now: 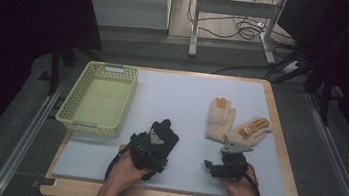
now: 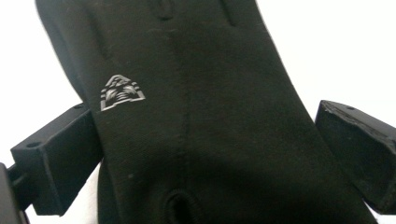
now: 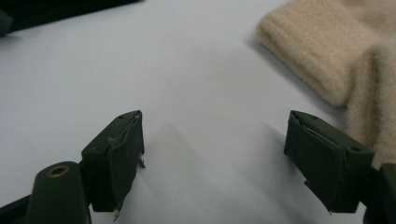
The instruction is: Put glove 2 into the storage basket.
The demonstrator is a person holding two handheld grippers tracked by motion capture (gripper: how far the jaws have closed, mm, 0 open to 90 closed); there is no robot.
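L gripper (image 1: 157, 135) sits near the front edge of the worktop, left of centre, over the cuff end of a black glove (image 1: 164, 136). In the left gripper view its jaws stand one each side of the glove (image 2: 196, 116), spread wide. The left jaw looks to be against the fabric edge, the right jaw shows a sliver of white between it and the glove, so pads aren't pinching it. The glove lies flat on the pale grey mat (image 1: 183, 94), fingers pointing away toward the back edge, w/ a small silver logo (image 2: 120, 92) on its back and a slit at the cuff.

R gripper (image 1: 229, 157) is near the front edge, right of centre, held in the person's right hand (image 1: 241, 192), grey three-cornered plate on top. In the right gripper view its jaws are spread apart w/ bare mat between them, nothing held. Just beyond its right jaw lies the ribbed cuff of a cream knit glove (image 3: 327, 56).

Two cream gloves lie toward the right edge of the mat. One (image 1: 220, 120) points at the back edge, orange fingertips. The other (image 1: 253, 130) is angled toward the back right corner, orange on its fingers and palm. Their cuffs touch or overlap close to the R gripper.

A yellow-green mesh basket (image 1: 126, 103) stands at the left edge of the worktop, well apart from the gloves. Left hand (image 1: 122, 175) holds the L gripper from the front edge.
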